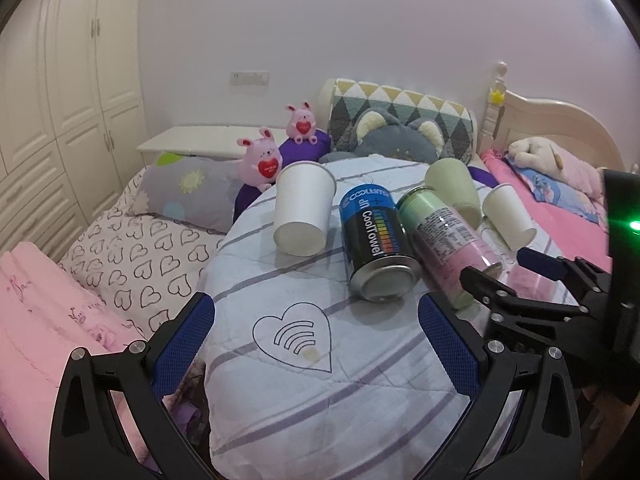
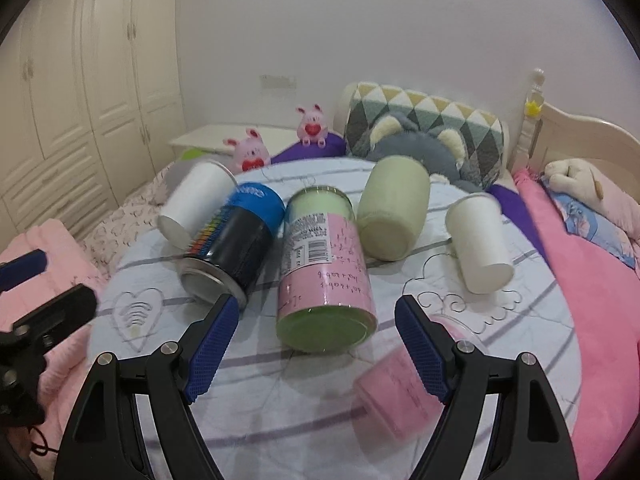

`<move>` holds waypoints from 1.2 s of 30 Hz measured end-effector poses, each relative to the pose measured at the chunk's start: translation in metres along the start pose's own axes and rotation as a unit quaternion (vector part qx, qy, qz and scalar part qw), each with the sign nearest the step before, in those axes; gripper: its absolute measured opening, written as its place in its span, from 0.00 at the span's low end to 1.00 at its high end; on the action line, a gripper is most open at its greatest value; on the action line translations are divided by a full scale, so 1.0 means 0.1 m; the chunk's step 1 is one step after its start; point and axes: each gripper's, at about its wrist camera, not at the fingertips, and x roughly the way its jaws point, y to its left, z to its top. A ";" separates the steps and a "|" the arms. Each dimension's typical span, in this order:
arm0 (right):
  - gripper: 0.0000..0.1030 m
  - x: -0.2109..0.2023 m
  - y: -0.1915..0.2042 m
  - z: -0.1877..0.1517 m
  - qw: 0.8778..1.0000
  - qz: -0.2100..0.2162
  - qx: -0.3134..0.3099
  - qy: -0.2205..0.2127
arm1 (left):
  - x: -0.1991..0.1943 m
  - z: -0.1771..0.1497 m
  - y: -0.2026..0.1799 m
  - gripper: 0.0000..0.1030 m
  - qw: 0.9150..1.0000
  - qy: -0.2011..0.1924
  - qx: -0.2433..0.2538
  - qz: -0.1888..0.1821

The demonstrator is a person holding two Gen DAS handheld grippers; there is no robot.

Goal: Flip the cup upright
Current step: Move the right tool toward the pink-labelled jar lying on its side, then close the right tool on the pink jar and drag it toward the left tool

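Several cups and cans lie on their sides on a round striped quilt. A white paper cup lies at the left, also in the right wrist view. A second white paper cup lies at the right. A pale green cup lies between them. A clear pink cup lies near my right fingers. My left gripper is open and empty above the quilt's heart print. My right gripper is open and empty, in front of the pink-and-green can.
A blue-and-black CoolTowel can and the pink-and-green can lie in the middle. Plush toys, pillows and a headboard are behind. Pink bedding is at the right, a wardrobe at the left.
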 end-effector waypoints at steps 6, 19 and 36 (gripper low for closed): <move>0.79 0.29 -0.06 0.04 0.999 -0.008 0.006 0.037 | 0.13 0.01 0.01 1.00 1.000 0.010 0.003 -0.003; 0.68 0.40 -0.04 0.12 0.998 -0.008 0.002 0.064 | 0.16 0.04 0.03 1.00 1.000 0.010 0.002 -0.001; 0.68 0.09 0.20 0.00 0.995 -0.036 -0.013 0.087 | -0.17 -0.12 0.23 1.00 1.000 0.004 -0.013 -0.010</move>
